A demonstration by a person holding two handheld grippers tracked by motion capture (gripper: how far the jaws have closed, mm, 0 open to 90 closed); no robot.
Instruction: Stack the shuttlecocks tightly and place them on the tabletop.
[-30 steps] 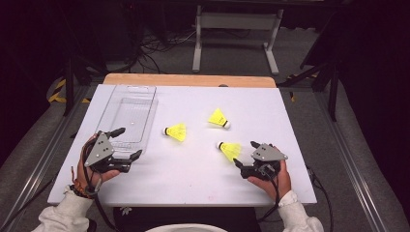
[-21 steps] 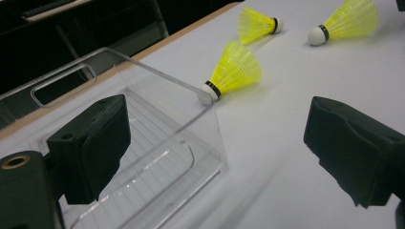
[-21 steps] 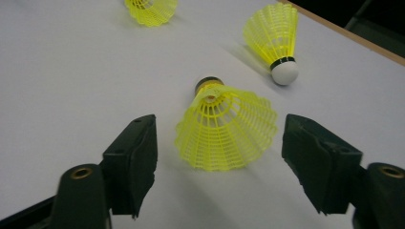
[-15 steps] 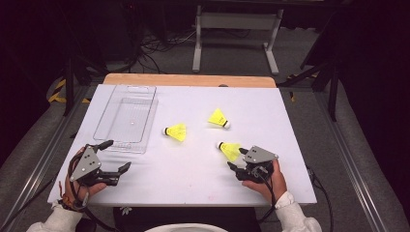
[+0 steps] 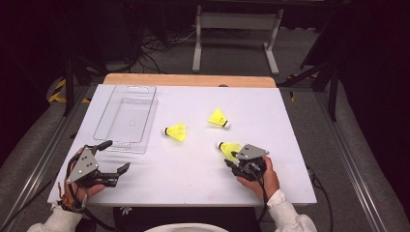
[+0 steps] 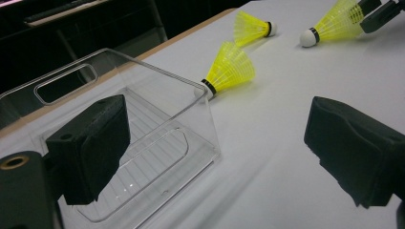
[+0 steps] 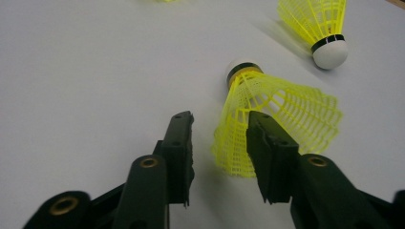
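A yellow shuttlecock (image 7: 267, 129) lies on its side near the right front of the white table (image 5: 193, 174), cork pointing away from you, its skirt edge between the jaws of your right gripper (image 7: 217, 143). Those jaws have just been closing; one sits on the mesh, the other a gap away, so nothing is clamped yet. Expect it to be feather-light, with a springy, crushable skirt: squeeze gently, or take the firmer cork. Two more shuttlecocks (image 5: 176, 131) (image 5: 218, 118) lie beyond, a clear tray (image 5: 126, 118) to the left. Your left gripper (image 5: 112, 162), jaws wide apart, waits empty beside that tray.
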